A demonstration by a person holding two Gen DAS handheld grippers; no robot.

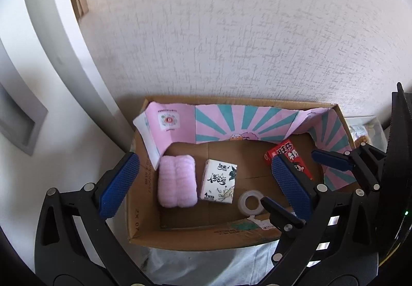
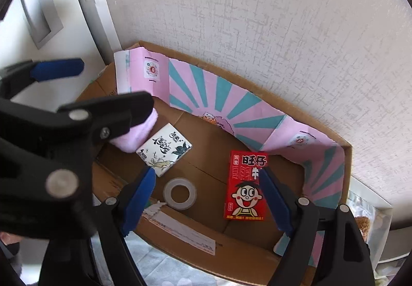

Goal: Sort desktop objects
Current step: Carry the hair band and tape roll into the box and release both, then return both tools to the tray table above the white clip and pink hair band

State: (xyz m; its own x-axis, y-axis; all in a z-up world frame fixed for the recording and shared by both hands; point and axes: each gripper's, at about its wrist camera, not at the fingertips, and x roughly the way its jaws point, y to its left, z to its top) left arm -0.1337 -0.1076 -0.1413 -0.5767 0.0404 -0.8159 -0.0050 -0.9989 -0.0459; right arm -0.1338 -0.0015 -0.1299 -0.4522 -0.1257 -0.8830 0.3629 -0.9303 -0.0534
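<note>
Four things lie flat on the floor of the box (image 1: 206, 242): a pink towel (image 1: 177, 181), a tissue pack (image 1: 220, 181), a tape roll (image 1: 250, 202) and a red carton (image 2: 246, 185). Each has its own patch of floor, which suits a sort where items should stay easy to see.

Both grippers hang above the box, tilted down into it. The left gripper (image 1: 206, 183) has its fingers (image 1: 119, 184) spread wide and grips nothing; the towel and the tissue pack lie below and between them, untouched. The right gripper (image 2: 209, 199) also stands open and empty, with the tape below and between its fingers (image 2: 139, 198) and the carton just beside the right-hand one, partly behind it.

Judging by the open fingers over settled items, this looks like a release step.
</note>
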